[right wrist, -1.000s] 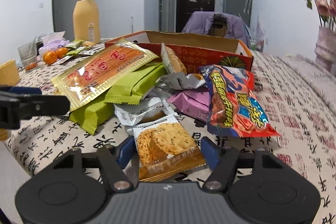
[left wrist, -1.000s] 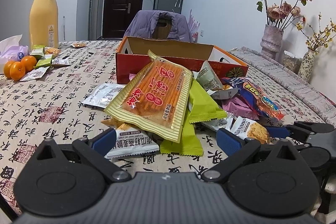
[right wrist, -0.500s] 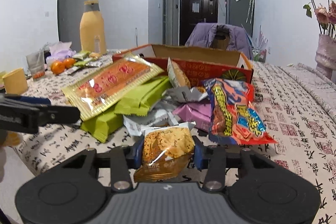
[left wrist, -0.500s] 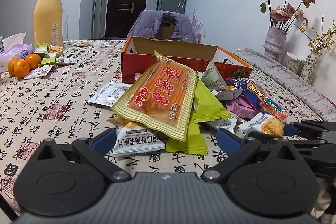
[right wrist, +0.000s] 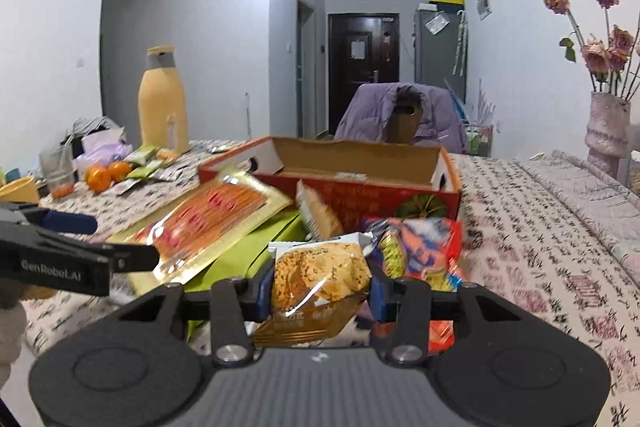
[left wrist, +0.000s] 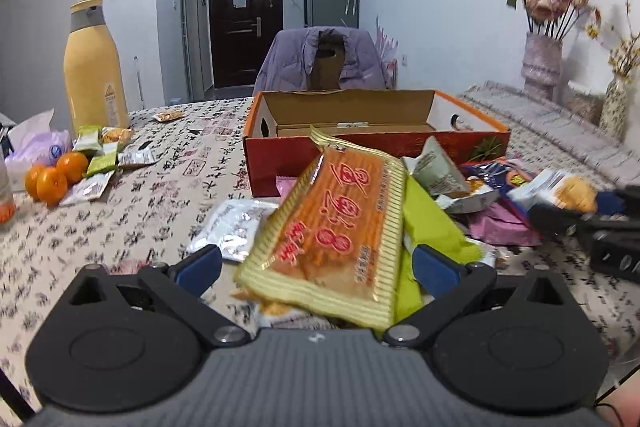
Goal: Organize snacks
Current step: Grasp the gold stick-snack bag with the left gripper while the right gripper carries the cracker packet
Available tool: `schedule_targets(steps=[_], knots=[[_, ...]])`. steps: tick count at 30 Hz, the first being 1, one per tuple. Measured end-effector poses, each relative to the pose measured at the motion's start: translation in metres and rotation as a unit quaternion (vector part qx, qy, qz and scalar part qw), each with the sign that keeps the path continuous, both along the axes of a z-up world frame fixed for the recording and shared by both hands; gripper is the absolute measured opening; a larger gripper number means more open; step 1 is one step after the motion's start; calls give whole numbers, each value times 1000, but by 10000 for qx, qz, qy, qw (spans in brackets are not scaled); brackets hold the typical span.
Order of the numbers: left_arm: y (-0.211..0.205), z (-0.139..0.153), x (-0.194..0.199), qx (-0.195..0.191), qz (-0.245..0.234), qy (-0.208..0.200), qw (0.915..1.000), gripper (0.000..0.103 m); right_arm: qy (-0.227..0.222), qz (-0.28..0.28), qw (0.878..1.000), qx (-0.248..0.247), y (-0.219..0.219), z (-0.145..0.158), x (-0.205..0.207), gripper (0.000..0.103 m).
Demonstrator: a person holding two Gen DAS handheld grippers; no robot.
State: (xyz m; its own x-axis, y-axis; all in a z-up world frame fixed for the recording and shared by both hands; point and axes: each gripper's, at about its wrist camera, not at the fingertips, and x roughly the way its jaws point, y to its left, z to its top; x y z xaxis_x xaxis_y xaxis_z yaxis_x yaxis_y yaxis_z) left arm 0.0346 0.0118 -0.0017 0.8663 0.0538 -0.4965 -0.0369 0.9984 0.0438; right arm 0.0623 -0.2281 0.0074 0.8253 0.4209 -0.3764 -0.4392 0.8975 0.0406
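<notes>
My right gripper [right wrist: 318, 285] is shut on a cracker packet [right wrist: 320, 273] and holds it above the snack pile; the packet also shows in the left wrist view [left wrist: 568, 189]. My left gripper [left wrist: 316, 265] is open, its fingers on either side of the large gold and orange snack packet [left wrist: 340, 227], which lies on green packets [left wrist: 432, 227]. The open red cardboard box [left wrist: 376, 131] stands behind the pile and looks empty. A red and blue snack bag [right wrist: 420, 251] lies right of the pile.
A yellow bottle [left wrist: 94, 67], oranges [left wrist: 54, 177], small packets [left wrist: 104, 155] and a tissue bag stand at the left of the table. Vases with dried flowers [left wrist: 542, 67] stand at the right. A chair with a purple jacket [left wrist: 324, 59] is behind the box.
My right gripper closed on the cracker packet and lifted it off the table. My left gripper moved forward, so the large gold packet now lies between its open fingers.
</notes>
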Motion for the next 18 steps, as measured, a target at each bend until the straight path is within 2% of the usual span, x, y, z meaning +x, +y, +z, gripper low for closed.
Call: schedule_targets(steps=[7, 13, 18], knots=[[-8, -3, 35, 487, -197, 311, 9981, 103, -25, -263, 9996, 137, -10, 4, 23, 44], [-14, -14, 58, 592, -207, 596, 9962, 103, 125, -381, 9989, 228, -17, -4, 37, 44], [-21, -23, 64, 620, -295, 664, 9954, 103, 238, -358, 9986, 320, -20, -11, 41, 44]])
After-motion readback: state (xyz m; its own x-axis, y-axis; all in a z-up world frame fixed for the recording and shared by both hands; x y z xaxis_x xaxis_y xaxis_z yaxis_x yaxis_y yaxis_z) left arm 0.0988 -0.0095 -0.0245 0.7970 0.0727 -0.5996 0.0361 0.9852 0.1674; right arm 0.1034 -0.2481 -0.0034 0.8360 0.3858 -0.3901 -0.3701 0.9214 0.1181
